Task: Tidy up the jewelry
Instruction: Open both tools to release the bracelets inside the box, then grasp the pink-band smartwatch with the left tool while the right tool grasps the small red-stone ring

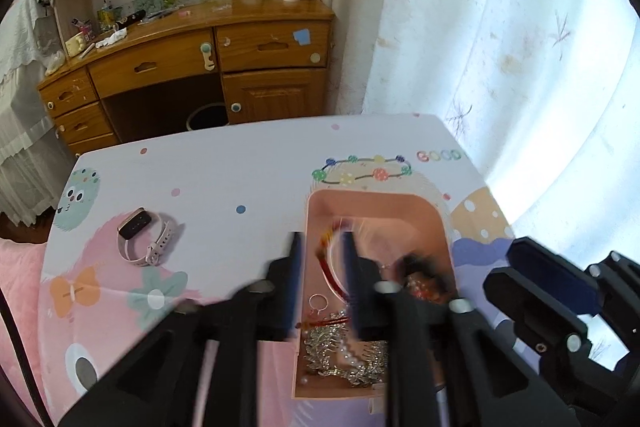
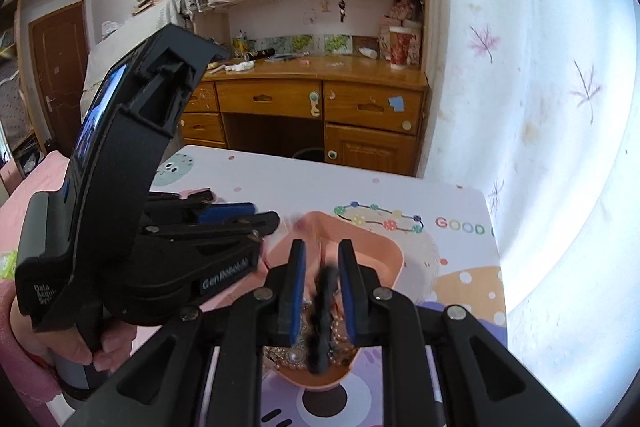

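Observation:
A pink tray (image 1: pixel 436 223) on the patterned table holds jewelry: a red bangle (image 1: pixel 330 277), a ring (image 1: pixel 318 303), silver hair combs (image 1: pixel 344 359) and a black scrunchie (image 1: pixel 420 263). My left gripper (image 1: pixel 322 251) is open over the tray's left wall, empty. A pink smartwatch (image 1: pixel 144 237) lies on the table to the left. In the right wrist view, my right gripper (image 2: pixel 322 259) is open above the tray (image 2: pixel 384 247), with the blurred black scrunchie (image 2: pixel 324 315) dropping between its fingers onto pearl beads (image 2: pixel 298 357).
The table (image 1: pixel 240 179) has a cartoon-print cover. A wooden desk (image 1: pixel 224 47) with drawers and shelves stands behind it. A white curtain (image 1: pixel 500 47) hangs to the right. The right gripper body (image 1: pixel 560 307) shows at the tray's right side.

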`<action>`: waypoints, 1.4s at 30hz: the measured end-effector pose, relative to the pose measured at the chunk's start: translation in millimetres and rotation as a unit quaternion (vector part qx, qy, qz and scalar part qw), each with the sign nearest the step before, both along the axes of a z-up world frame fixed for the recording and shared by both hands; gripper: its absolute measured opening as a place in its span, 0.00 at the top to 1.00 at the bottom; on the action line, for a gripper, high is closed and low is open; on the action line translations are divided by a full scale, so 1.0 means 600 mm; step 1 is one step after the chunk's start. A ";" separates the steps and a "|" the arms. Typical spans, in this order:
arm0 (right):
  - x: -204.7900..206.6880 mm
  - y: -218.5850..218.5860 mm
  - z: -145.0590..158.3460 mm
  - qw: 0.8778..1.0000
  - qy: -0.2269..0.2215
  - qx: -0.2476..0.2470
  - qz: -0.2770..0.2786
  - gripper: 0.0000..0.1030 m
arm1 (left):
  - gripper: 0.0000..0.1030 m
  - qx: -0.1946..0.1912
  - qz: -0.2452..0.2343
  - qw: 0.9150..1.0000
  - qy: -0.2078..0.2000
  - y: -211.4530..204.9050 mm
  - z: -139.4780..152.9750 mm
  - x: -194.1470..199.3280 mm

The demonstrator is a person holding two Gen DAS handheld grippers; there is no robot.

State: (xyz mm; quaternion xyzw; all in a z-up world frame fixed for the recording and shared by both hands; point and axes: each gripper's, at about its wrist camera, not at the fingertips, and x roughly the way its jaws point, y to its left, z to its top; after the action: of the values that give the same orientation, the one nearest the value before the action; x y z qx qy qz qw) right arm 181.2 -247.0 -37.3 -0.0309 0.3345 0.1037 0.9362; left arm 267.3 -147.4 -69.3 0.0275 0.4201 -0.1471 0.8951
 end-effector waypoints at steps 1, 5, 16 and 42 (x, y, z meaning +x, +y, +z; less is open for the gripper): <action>0.000 -0.003 -0.001 1.000 0.002 0.003 -0.001 0.77 | 0.67 0.004 0.001 1.000 0.001 -0.002 -0.002 0.001; 0.003 -0.013 -0.005 1.000 0.009 0.012 -0.009 0.71 | 0.64 0.006 0.001 1.000 0.012 0.000 -0.007 0.003; 0.002 0.007 -0.017 1.000 0.025 -0.009 -0.009 0.65 | 0.32 0.031 0.028 0.998 0.044 0.045 -0.015 0.011; 0.014 0.173 -0.109 0.976 0.191 0.098 0.026 0.61 | 0.11 0.239 -0.062 0.964 0.094 0.252 -0.069 0.050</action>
State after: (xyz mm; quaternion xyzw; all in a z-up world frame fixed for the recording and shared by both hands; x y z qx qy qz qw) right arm 189.6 -143.2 -102.9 0.0725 0.4948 0.1642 0.8503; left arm 297.5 3.6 -110.9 0.2531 0.5223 -0.0995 0.8082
